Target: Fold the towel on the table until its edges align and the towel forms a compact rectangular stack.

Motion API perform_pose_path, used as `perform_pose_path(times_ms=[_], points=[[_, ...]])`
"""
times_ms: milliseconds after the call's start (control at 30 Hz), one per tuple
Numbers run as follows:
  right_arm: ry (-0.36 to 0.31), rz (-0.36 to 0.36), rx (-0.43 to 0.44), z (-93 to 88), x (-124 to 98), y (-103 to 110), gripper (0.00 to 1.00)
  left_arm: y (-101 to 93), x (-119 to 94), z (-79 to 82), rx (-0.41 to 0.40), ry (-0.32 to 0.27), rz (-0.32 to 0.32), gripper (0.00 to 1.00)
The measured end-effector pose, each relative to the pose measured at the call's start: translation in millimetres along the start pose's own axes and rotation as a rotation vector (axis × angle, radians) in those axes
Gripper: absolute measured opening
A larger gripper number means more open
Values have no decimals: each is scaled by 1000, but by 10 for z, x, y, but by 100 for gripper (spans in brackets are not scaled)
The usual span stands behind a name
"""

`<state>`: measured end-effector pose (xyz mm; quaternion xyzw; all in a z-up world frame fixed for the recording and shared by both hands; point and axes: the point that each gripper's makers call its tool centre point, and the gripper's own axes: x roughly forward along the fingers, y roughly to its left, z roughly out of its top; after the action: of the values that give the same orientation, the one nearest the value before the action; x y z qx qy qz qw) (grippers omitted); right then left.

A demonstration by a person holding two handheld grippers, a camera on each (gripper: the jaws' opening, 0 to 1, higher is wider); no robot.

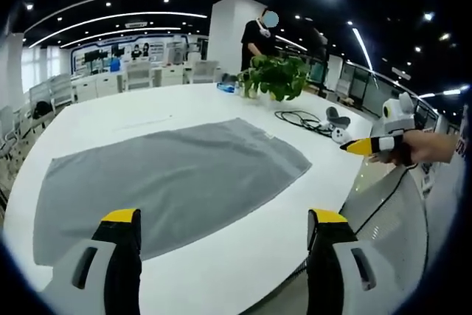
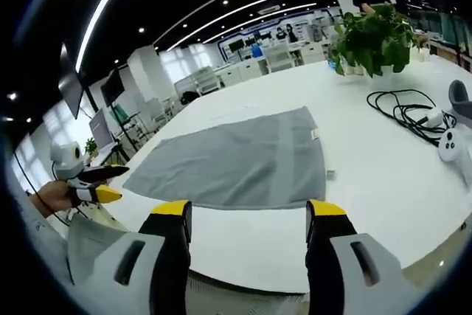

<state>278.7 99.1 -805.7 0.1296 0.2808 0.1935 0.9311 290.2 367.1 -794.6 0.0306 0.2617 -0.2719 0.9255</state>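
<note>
Yellow-tipped, our left gripper and right gripper both stand spread wide, holding nothing and touching nothing. Beyond them we see the grey towel lying flat and unfolded on the white table, near a potted plant and black cable.

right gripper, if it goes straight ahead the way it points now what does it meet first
Probably the near edge of the grey towel, which lies flat ahead between the open jaws of the right gripper, past a strip of bare white table. Depth is hard to judge, so it might touch table first.
</note>
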Motion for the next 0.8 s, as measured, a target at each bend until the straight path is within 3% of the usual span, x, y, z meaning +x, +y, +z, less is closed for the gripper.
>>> perform_pose_path(times_ms=[67,200,567,667,800], points=[[18,1,6,-12,13,-22,63,-22,16,40,0,-2,0,96],[-7,-9,-36,88,-23,-109,63,-99,54,117,13,-18,-12,96],[-46,-42,-59,315,-129,-363,62,-320,162,-55,34,35,-64,95],[-43,-46,-72,337,-133,-398,62,-442,238,15,-7,3,-104,92],[-50,-52,-92,408,-154,-463,60,-581,336,79,7,6,-134,90]])
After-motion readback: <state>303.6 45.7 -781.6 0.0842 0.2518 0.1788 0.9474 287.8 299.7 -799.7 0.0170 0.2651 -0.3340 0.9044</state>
